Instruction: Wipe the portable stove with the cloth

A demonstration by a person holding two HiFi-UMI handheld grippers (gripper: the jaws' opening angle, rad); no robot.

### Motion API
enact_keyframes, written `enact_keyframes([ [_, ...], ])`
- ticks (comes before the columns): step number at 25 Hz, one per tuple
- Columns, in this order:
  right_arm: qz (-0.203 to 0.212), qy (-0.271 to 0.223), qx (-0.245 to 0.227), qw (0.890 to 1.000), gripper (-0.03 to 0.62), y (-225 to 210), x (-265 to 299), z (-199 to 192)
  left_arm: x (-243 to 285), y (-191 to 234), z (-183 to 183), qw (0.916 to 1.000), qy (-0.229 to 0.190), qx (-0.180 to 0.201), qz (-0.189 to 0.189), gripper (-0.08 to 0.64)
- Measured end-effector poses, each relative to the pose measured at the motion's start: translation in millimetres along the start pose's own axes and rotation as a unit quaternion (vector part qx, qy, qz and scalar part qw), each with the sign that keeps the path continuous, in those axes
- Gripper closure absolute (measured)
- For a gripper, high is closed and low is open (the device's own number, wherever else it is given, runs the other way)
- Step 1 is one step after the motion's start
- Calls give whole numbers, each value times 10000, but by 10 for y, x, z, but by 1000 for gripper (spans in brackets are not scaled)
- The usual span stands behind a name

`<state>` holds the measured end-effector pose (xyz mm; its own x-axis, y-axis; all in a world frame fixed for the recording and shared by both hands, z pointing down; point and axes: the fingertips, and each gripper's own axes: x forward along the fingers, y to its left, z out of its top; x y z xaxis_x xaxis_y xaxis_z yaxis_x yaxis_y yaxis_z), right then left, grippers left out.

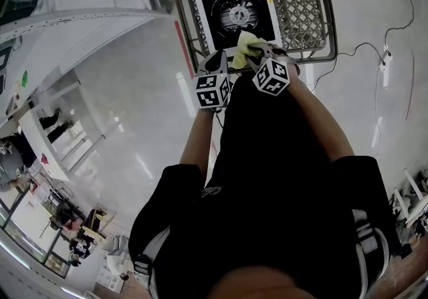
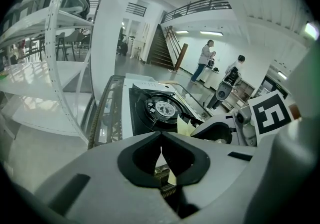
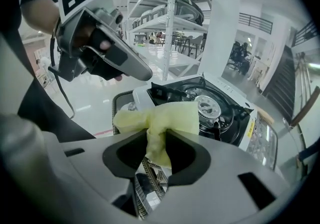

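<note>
- Portable stove [image 1: 234, 10]: white body with a black top and a round burner at the centre. It sat on the left part of a wire-mesh rack [image 1: 301, 3], just ahead of both grippers.
- Cloth [image 3: 160, 123]: yellow and bunched. It was pinched between the jaws of the right gripper [image 3: 157, 140] and fanned out past the tips. It hung over the stove's near edge and hid that corner in the right gripper view.
- Right gripper, head view [image 1: 257, 50]: pointed down at the stove's near edge, with the cloth [image 1: 244, 50] showing at its tip.
- Left gripper [image 2: 160, 140]: jaws pressed together tip to tip, with nothing gripped. It was just beside the right gripper, at the stove's [image 2: 155, 110] near edge.
- Left gripper, right gripper view [image 3: 105, 50]: crossed the upper left of the frame, above the stove [image 3: 215, 107].
- White shelving rack [image 2: 60, 67]: stood to the left of the stove.
- Staircase [image 2: 162, 47] and two standing persons [image 2: 205, 60]: far behind the stove.
- Power strip [image 1: 386, 67]: lay with its cable on the glossy floor [image 1: 134, 110], to the right of the wire-mesh rack.
- Holder's dark clothing [image 1: 267, 190]: filled the lower head view.
</note>
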<state>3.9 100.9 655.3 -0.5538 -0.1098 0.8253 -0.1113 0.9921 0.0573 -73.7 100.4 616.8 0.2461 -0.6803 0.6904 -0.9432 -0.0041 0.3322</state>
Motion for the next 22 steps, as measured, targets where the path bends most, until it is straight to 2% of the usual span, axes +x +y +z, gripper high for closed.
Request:
enact_keyframes([
  [22, -187, -106, 505, 9985, 479, -199, -197, -307, 294, -416, 51, 9982, 259, 434, -329, 538],
])
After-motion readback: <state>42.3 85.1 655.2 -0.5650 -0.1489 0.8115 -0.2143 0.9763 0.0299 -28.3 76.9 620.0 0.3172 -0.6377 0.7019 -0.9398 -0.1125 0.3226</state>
